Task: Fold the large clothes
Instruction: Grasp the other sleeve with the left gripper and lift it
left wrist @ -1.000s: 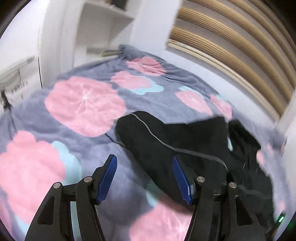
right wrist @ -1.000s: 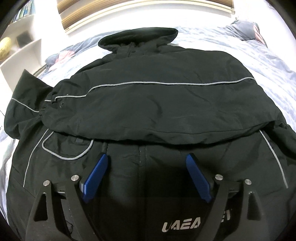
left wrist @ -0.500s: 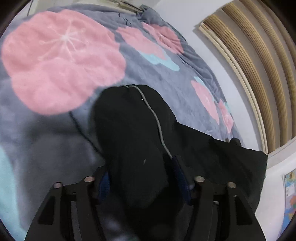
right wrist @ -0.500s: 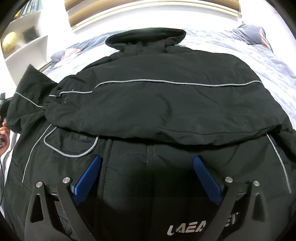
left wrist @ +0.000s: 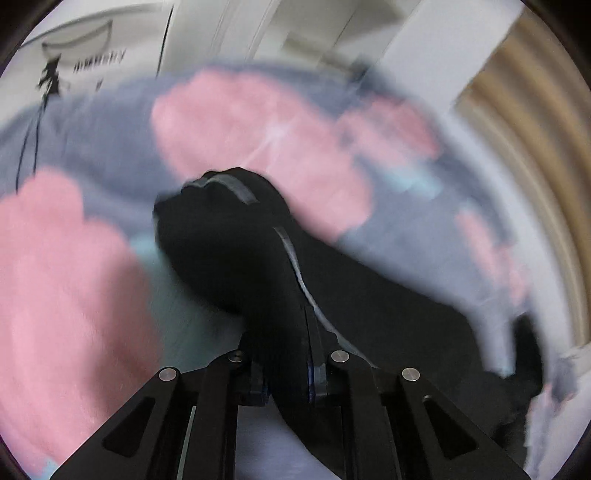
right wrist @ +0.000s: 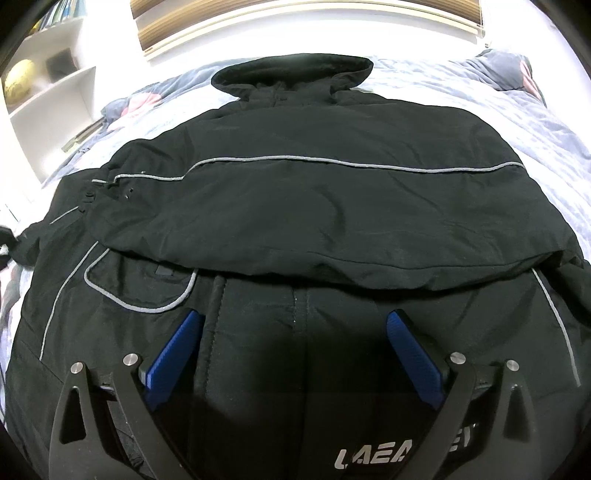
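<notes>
A large black jacket (right wrist: 314, 206) with grey piping lies spread on the bed, collar at the far end, one sleeve folded across its chest. My right gripper (right wrist: 293, 325) is open and hovers just above the jacket's lower front, fingers either side of the zip. In the blurred left wrist view my left gripper (left wrist: 286, 354) is shut on the jacket's other sleeve (left wrist: 236, 236), and the sleeve is lifted off the bed with its cuff hanging forward.
The bed has a grey blanket (left wrist: 74, 266) with pink flower patches. White shelves (right wrist: 48, 92) stand at the far left, with a slatted wooden headboard (right wrist: 295, 22) behind the bed. A crumpled quilt (right wrist: 509, 70) lies at the far right.
My left gripper came down over the sleeve, closed on it and lifted it. My right gripper stayed open and shifted slightly over the jacket's front.
</notes>
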`<state>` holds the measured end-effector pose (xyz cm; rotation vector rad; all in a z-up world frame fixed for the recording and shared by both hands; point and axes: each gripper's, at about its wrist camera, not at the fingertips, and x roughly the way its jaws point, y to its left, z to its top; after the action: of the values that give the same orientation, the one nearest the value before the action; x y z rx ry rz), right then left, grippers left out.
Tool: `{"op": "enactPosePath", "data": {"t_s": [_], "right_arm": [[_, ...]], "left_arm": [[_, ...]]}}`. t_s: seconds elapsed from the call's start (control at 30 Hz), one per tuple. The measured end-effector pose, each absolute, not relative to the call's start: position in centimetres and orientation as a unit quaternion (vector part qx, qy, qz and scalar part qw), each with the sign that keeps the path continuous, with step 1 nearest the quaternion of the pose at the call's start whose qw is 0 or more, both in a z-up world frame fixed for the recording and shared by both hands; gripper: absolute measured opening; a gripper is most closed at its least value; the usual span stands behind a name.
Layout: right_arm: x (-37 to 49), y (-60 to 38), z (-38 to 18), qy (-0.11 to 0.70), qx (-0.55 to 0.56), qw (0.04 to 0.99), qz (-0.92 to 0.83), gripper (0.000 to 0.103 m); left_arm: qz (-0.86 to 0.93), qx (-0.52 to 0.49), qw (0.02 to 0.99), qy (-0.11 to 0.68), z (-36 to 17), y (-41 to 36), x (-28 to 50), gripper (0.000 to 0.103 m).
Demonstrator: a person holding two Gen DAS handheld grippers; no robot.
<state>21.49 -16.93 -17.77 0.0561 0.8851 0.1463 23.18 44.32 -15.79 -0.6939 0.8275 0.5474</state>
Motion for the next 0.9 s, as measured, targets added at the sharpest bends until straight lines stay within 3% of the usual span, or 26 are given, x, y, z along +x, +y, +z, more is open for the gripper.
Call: {"op": "enactPosePath", "data": {"t_s": [0.17, 0.37, 0.6, 0.9], "right_arm": [[21.5, -17.0, -17.8, 0.429, 0.027, 0.900, 0.073, 0.103], [21.4, -17.3, -17.5, 0.428, 0.036, 0.900, 0.077, 0.103], [19.5, -19.1, -14.8, 0.423, 0.093, 0.897, 0.090, 0.102], [15.0, -22.1, -9.3, 0.377, 0.054, 0.922, 0.076, 0.102]], "left_arm": [[0.224, -0.300, 0.854, 0.361, -15.0, 41.5, 22.7, 0.012], [0.132, -0.240, 0.915, 0.295, -7.4, 35.9, 20.7, 0.013], [0.002, -0.159, 0.957, 0.244, 0.4, 23.8, 20.0, 0.012], [-0.132, -0.081, 0.955, 0.255, 2.5, 7.2, 20.9, 0.012]]}}
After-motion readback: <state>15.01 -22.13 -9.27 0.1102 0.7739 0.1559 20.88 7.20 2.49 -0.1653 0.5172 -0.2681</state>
